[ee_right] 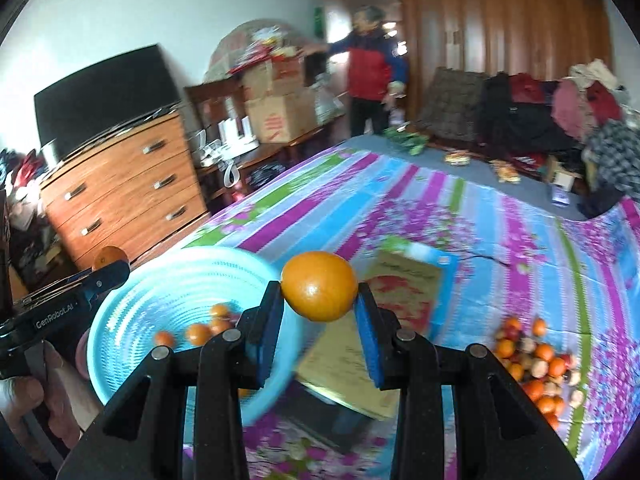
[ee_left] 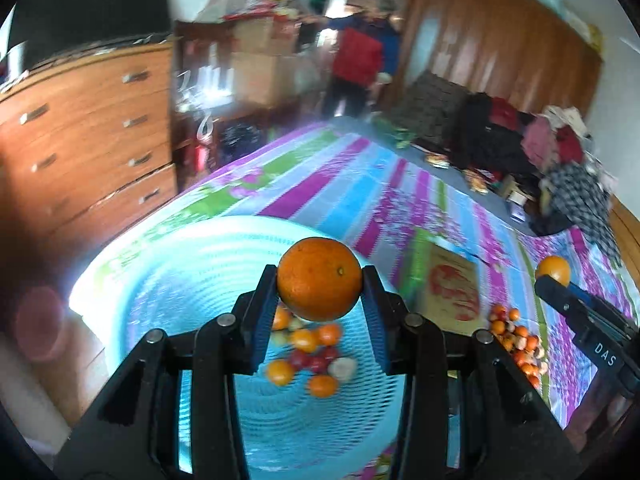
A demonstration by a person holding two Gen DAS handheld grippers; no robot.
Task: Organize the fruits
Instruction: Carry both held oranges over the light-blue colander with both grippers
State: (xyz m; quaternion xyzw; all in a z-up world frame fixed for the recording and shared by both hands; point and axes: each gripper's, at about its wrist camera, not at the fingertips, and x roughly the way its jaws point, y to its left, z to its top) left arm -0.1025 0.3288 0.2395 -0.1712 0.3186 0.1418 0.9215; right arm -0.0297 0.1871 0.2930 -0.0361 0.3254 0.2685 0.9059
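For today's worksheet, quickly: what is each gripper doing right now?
Left gripper: closed on an orange.
Right gripper: closed on another orange.

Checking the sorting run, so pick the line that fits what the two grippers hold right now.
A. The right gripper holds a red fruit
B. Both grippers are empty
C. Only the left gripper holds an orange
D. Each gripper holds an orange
D: the left gripper is clamped on an orange above the blue basket, and the right gripper is clamped on another orange.
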